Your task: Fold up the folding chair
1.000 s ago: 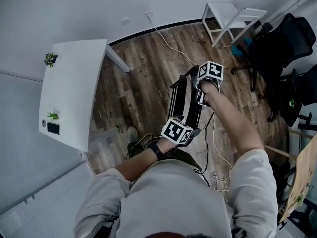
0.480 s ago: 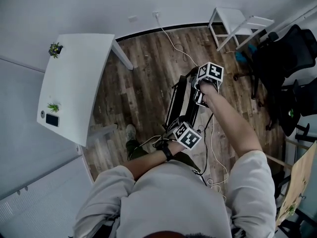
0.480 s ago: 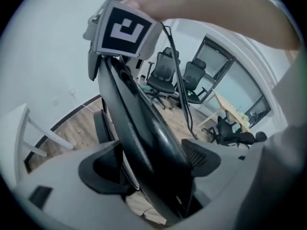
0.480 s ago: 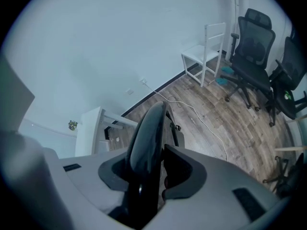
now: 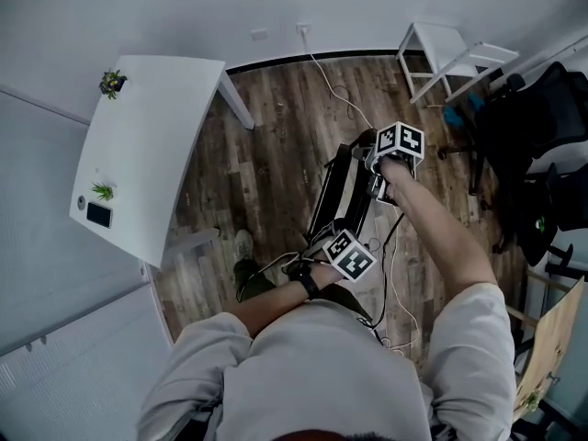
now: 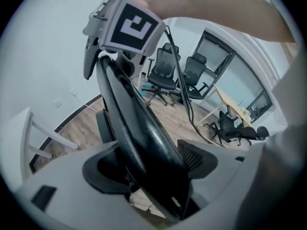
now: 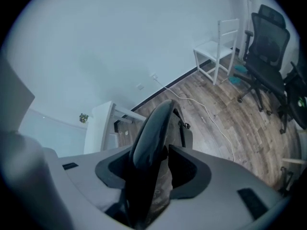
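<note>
Little of the folding chair [image 5: 343,187] shows: one thin black edge, legs indistinct.

A dark wood-plank floor [image 5: 266,154] met a plain white wall [image 5: 165,7] along a black baseboard [image 5: 294,59]. A white table [image 5: 156,145] carried a small plant [image 5: 112,83] at its tabletop's far corner. A white chair [image 5: 446,49] and black office chairs [image 5: 537,118] stood by the windows [image 6: 216,56].

Wood-plank floor [image 5: 276,136] carries the folding chair [image 5: 333,182], a white table [image 5: 138,154] (small plants [image 5: 112,83] atop) and a white chair [image 5: 439,42].
</note>
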{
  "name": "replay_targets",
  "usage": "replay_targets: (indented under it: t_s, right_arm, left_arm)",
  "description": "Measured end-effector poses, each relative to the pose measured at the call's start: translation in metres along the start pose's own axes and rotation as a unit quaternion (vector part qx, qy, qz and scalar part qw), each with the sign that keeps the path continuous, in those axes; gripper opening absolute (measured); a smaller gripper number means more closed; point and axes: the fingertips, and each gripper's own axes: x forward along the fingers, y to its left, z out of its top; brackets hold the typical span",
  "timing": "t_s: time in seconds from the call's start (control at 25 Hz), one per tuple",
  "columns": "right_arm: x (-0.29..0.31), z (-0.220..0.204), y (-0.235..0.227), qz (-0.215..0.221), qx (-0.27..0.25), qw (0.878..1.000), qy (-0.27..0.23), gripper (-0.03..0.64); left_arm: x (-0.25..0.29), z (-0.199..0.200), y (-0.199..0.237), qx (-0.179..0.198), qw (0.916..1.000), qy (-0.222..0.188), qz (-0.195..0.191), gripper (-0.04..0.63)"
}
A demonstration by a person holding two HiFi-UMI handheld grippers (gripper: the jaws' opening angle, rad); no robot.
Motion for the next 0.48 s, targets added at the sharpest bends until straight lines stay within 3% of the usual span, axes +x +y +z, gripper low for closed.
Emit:
replay_targets:
  t_s: [0.28,0.48]
  right_arm:
    - [-0.027,-0.008,0.011,0.038,-0.074,0.994,0.070,0.259]
    - [-0.053,-0.006,0.010,0.033,-0.179,0.976,0.117,0.279]
  left_arm:
    - [-0.001,-0.002,0.004,0.002,1.0000,-0.001,-0.005,0.333]
    - [-0.002,-0.001,0.005,0.001,1.0000,-0.004,-0.007,0.334]
